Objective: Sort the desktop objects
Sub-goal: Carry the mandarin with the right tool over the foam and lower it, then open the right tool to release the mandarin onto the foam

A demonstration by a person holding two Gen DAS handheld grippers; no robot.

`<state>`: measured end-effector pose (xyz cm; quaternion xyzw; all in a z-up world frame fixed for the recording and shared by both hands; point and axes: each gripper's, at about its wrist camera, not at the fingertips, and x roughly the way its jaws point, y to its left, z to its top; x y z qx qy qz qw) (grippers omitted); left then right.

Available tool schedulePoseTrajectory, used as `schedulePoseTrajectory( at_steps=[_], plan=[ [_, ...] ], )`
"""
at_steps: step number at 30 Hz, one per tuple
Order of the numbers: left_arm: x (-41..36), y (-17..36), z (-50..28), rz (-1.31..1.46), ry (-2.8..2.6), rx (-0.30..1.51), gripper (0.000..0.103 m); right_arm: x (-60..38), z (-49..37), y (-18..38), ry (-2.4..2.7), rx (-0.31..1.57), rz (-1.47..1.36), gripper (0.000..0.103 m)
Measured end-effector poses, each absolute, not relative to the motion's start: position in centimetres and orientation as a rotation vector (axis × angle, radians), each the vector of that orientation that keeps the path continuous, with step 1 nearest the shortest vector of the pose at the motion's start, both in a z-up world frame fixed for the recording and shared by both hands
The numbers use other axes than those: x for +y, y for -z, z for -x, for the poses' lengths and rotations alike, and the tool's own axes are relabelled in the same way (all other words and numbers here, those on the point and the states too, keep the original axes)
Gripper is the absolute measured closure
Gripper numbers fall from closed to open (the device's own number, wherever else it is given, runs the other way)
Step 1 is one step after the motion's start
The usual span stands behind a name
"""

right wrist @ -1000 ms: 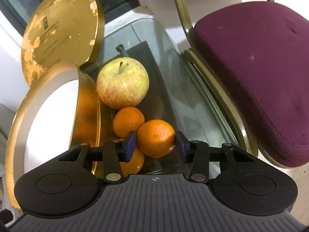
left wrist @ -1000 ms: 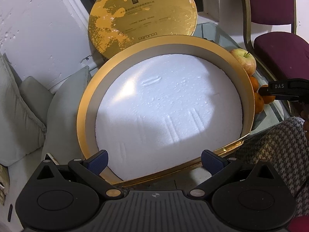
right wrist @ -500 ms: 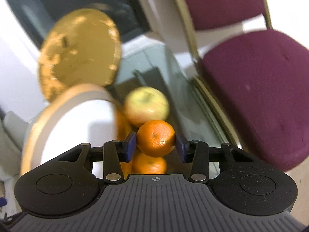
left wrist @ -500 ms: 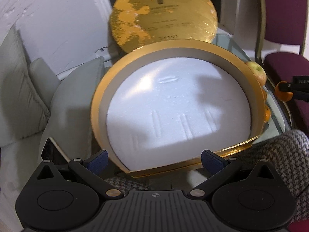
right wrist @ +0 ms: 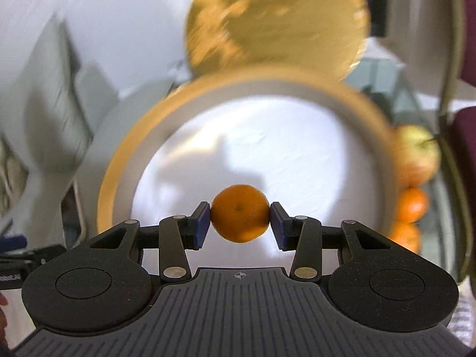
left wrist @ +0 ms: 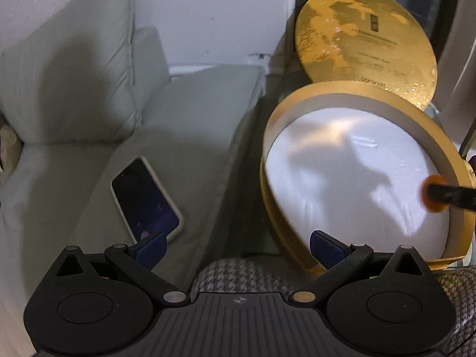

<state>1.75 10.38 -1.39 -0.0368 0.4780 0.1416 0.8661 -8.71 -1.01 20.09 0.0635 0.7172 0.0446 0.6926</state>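
The orange (right wrist: 239, 213) sat clamped between the two blue pads of the right gripper (right wrist: 240, 226), held in the air in front of the white foam floor of the round gold box (right wrist: 119, 160). In the left wrist view the same orange (left wrist: 432, 194) showed as a blurred spot at the right edge, at the tip of a dark finger, over the right part of the box's white inside. The box (left wrist: 369, 96) was tilted up toward the cameras, with its gold rim all round and shadows falling across the foam. Behind it the gold lid (right wrist: 273, 20) stood on edge, its face worn in patches and touching or nearly touching the far rim of the box. To the right of the box, on the glass table (right wrist: 407, 101), lay an apple (right wrist: 418, 154) and below it two more oranges (right wrist: 412, 205), close together and partly hidden by the box wall. The left gripper (left wrist: 238, 247) was spread wide with nothing between its pads, hanging over a checked cloth (left wrist: 247, 273) and pointing at the gap between the box and a pale sofa cushion (left wrist: 184, 119). A phone (left wrist: 145, 199) lay face up on that cushion, screen dark, just beyond the left pad. A dark red chair (right wrist: 464, 136) showed at the far right edge of the right wrist view.
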Motion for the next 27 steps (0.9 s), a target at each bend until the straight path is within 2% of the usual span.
schedulePoseTrajectory(
  at_steps=[13, 17, 19, 25, 27],
  plan=[
    [13.0, 2.9, -0.9, 0.136, -0.289, 1.038, 0.001, 4.9, 10.8, -14.4, -0.211, 1.767, -0.017, 0.057],
    [12.9, 3.2, -0.9, 0.136, -0.278, 1.044, 0.001, 5.2, 10.5, -14.4, -0.222, 1.758, 0.004, 0.056],
    [12.7, 3.1, -0.9, 0.133, -0.274, 1.043, 0.001, 5.2, 10.4, -14.6, -0.223, 1.764, -0.006, 0.051],
    [12.0, 2.6, -0.5, 0.112, -0.281, 1.036, 0.001, 4.8, 10.3, -15.8, -0.217, 1.746, -0.036, 0.050],
    [11.4, 2.4, -0.3, 0.097, -0.274, 1.033, 0.001, 4.0, 10.5, -16.7, -0.203, 1.748, -0.059, 0.044]
  ],
)
